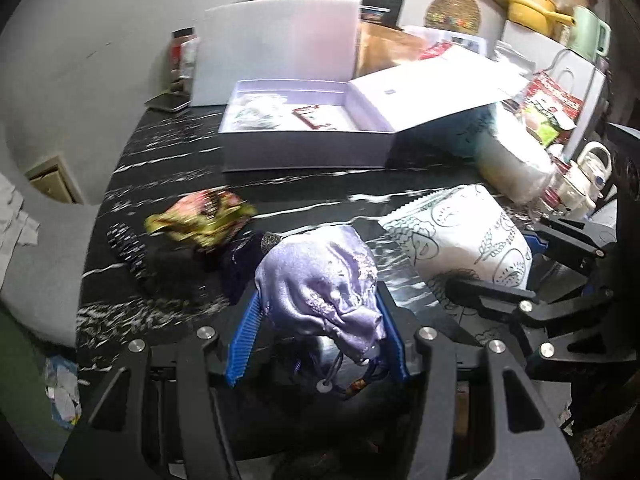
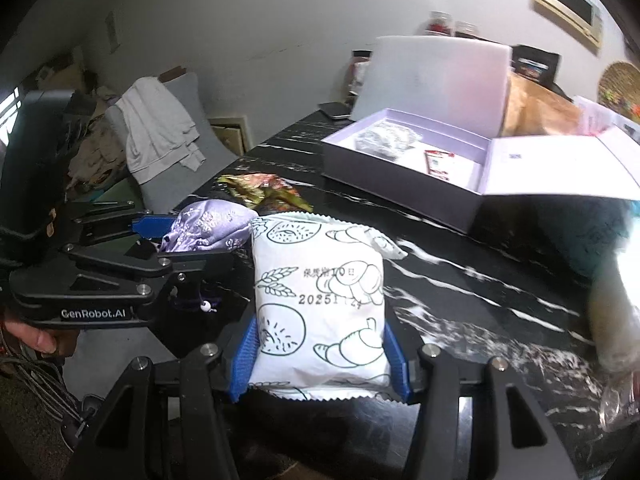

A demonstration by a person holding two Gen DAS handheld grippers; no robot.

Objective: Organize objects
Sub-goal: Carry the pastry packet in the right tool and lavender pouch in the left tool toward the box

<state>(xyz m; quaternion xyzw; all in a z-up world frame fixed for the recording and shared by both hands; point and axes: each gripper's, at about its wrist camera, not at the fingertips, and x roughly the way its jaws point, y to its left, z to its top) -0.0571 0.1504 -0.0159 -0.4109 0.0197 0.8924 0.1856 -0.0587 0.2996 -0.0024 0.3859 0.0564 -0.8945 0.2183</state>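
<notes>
My left gripper (image 1: 318,336) is shut on a lavender satin drawstring pouch (image 1: 320,280) and holds it above the black marble table (image 1: 168,184). My right gripper (image 2: 320,356) is shut on a white snack bag (image 2: 320,304) printed with bread drawings; the bag also shows in the left wrist view (image 1: 460,236). The pouch shows in the right wrist view (image 2: 208,228), held to the left of the bag. An open lavender box (image 1: 304,148) with its lid (image 1: 436,84) folded right sits at the back and holds a clear wrapped item (image 1: 256,110) and a red packet (image 1: 316,116).
A yellow-green crumpled wrapper (image 1: 200,216) and a dark patterned pouch (image 1: 160,256) lie left on the table. A white plastic-wrapped roll (image 1: 516,164) and clutter stand at the right. A white board (image 1: 276,48) leans behind the box. A chair with cloth (image 2: 160,136) stands left.
</notes>
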